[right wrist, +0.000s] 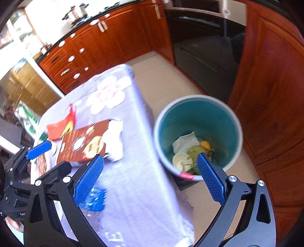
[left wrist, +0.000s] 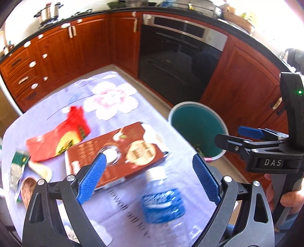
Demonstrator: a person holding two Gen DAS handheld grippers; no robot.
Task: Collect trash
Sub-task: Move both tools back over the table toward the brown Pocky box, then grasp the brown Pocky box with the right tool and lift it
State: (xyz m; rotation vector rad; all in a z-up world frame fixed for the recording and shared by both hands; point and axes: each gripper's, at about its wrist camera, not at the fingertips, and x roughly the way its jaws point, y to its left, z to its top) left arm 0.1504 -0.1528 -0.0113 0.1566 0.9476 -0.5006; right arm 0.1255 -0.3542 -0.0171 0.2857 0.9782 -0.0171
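My left gripper (left wrist: 149,176) is open and empty above a clear plastic bottle (left wrist: 161,191) with a blue label and white cap, lying on the table. A brown box (left wrist: 114,152), a red packet (left wrist: 58,136), a white crumpled paper (left wrist: 153,136) and small wrappers (left wrist: 19,167) lie on the flowered tablecloth (left wrist: 106,98). My right gripper (right wrist: 150,176) is open and empty near the table's right edge, beside the teal bin (right wrist: 197,133), which holds paper and food scraps. The right gripper also shows in the left wrist view (left wrist: 233,136).
Red-brown kitchen cabinets (left wrist: 76,47) and a black oven (left wrist: 180,62) stand behind the table. The bin (left wrist: 197,129) stands on the floor off the table's right side. A pot (left wrist: 47,13) sits on the counter.
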